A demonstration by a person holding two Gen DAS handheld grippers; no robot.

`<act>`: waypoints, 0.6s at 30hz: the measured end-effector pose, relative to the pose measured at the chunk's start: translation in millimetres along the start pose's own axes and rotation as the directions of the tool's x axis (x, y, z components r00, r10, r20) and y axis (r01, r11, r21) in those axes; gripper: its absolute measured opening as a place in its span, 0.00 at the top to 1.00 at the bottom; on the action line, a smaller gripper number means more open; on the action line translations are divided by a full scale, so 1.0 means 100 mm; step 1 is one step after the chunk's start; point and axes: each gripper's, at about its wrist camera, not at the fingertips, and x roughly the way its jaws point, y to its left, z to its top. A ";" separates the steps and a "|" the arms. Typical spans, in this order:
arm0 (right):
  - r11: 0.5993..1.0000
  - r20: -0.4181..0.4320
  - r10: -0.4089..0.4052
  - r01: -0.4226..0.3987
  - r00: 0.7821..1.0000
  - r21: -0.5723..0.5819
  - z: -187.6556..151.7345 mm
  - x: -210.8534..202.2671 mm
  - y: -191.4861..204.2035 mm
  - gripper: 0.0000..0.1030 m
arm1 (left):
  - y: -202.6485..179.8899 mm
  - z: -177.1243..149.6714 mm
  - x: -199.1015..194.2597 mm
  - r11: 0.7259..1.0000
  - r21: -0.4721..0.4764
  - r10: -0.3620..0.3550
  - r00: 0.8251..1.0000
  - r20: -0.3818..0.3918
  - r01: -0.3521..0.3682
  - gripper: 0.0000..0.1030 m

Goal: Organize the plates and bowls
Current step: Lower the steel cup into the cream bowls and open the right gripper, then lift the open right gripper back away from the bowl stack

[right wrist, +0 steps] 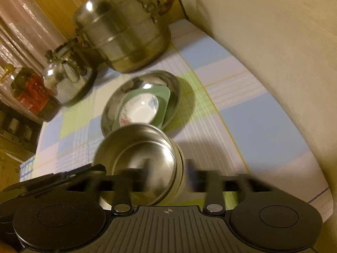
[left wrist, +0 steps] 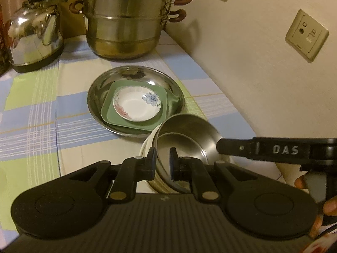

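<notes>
My left gripper (left wrist: 163, 161) is shut on the near rim of a steel bowl (left wrist: 187, 139), which sits tilted in a white bowl (left wrist: 145, 145) under it. My right gripper (right wrist: 168, 168) is blurred; its fingers straddle the far side of the steel bowl (right wrist: 145, 147) and the white bowl (right wrist: 180, 164), apart and open. In the left wrist view its finger (left wrist: 231, 147) reaches the steel bowl's right rim. Farther back a large steel plate (left wrist: 99, 97) holds a green square plate (left wrist: 109, 113) with a small flowered white dish (left wrist: 137, 103) on it. This stack also shows in the right wrist view (right wrist: 139, 107).
A tall steel steamer pot (left wrist: 126, 21) and a steel kettle (left wrist: 33, 35) stand at the back of the checked tablecloth (left wrist: 31, 126). A wall with sockets (left wrist: 306, 34) runs along the right. A jar with a red label (right wrist: 27, 90) stands left of the kettle.
</notes>
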 end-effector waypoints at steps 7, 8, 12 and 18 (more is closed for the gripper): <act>1.000 0.039 0.031 -0.031 0.999 -0.002 -0.09 -0.26 0.00 0.44 | -0.10 -0.07 -0.31 1.000 0.022 -0.004 0.999 0.050 0.003 0.87; 0.999 0.043 0.036 -0.036 0.998 -0.002 -0.13 -0.31 0.00 0.44 | -0.11 -0.09 -0.36 1.000 0.023 -0.004 0.999 0.053 0.003 0.86; 0.999 0.051 0.040 -0.039 0.998 -0.004 -0.29 -0.48 -0.01 0.43 | -0.14 -0.22 -0.58 1.000 0.030 -0.004 0.998 0.056 0.003 0.85; 0.999 0.063 0.035 -0.033 0.997 -0.031 -0.62 -0.75 0.02 0.40 | -0.16 -0.50 -0.90 0.999 0.037 0.012 0.999 0.052 -0.014 0.80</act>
